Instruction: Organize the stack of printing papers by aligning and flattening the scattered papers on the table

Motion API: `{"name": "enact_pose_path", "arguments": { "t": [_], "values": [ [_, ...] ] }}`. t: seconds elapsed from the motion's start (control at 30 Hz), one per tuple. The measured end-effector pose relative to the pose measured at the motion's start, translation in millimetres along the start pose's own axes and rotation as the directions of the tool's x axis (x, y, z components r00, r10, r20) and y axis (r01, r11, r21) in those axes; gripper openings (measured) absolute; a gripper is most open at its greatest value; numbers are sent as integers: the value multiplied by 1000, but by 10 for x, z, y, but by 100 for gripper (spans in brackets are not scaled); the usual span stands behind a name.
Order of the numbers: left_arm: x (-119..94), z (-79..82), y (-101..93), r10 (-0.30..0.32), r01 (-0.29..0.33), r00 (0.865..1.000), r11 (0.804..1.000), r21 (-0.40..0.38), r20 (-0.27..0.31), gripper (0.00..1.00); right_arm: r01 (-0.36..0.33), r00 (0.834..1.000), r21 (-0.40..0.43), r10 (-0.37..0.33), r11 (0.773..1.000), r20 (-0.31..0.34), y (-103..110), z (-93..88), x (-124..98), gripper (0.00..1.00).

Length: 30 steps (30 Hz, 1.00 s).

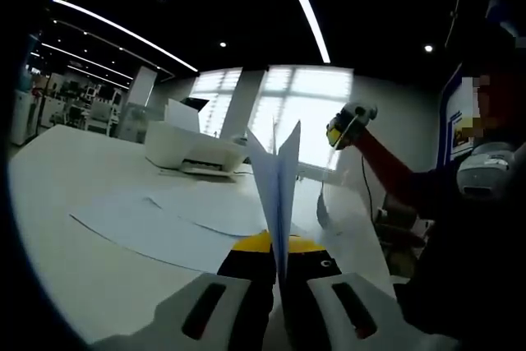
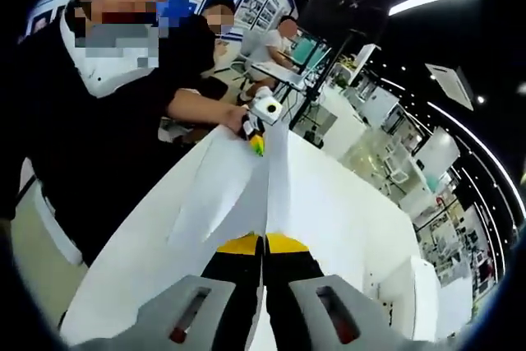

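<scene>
The white surface [image 1: 74, 260] spreads wide under both tools; in the left gripper view it runs back toward bright windows, and in the right gripper view it stretches away past the paper toward desks and shelving. A person in a dark top [image 2: 90, 121] stands at its edge in the right gripper view, one bare forearm reaching in over it.

On the far part of the surface, in the left gripper view, sits a white printer [image 1: 193, 147]. Nearer, several loose sheets [image 1: 164, 219] lie flat and fanned, overlapping one another at uneven angles, well apart from the printer.

The stack of printing papers [image 1: 279, 178] is lifted off the surface, held on edge between the two tools. In the left gripper view it rises as a thin upright blade from between the jaws, its top corner pointed against the window. In the right gripper view the same papers [image 2: 238, 187] stretch forward as a broad, slightly bowed white sheet.

The left tongs [image 1: 278, 273] are closed narrow on the paper's near edge, yellow pads pressing each side. The right tongs [image 2: 264, 256] are likewise pinched tight on the opposite edge. Across the sheet in the right gripper view, the left tongs [image 2: 257, 144] show small, clamped on the far end beside the person's hand.
</scene>
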State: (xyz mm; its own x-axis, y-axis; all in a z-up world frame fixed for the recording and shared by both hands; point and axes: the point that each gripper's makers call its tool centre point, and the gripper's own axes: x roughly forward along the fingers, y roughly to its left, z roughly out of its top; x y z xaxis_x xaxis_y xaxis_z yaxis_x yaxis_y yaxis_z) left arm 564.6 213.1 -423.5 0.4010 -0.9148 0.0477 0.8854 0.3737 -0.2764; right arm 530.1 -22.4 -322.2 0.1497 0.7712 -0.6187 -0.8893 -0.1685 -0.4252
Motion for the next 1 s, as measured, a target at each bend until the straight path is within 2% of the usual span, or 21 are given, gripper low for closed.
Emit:
{"name": "enact_pose_path", "arguments": {
  "t": [0.17,0.43,0.67,1.0],
  "values": [
    [3,3,8,4,-4,1000,1000,-1,0,6,-37,999,-17,37,999,-11,9,45,183,0],
    [0,13,25,11,-11,1000,1000,-1,5,6,-66,997,-1,66,998,-32,-37,-34,380,0],
    [7,13,3,12,-12,1000,1000,-1,6,7,-77,997,9,77,997,-13,-53,-40,547,0],
    [5,17,16,13,-13,1000,1000,-2,10,7,-89,996,4,89,996,-14,-51,55,758,0]
  ]
}}
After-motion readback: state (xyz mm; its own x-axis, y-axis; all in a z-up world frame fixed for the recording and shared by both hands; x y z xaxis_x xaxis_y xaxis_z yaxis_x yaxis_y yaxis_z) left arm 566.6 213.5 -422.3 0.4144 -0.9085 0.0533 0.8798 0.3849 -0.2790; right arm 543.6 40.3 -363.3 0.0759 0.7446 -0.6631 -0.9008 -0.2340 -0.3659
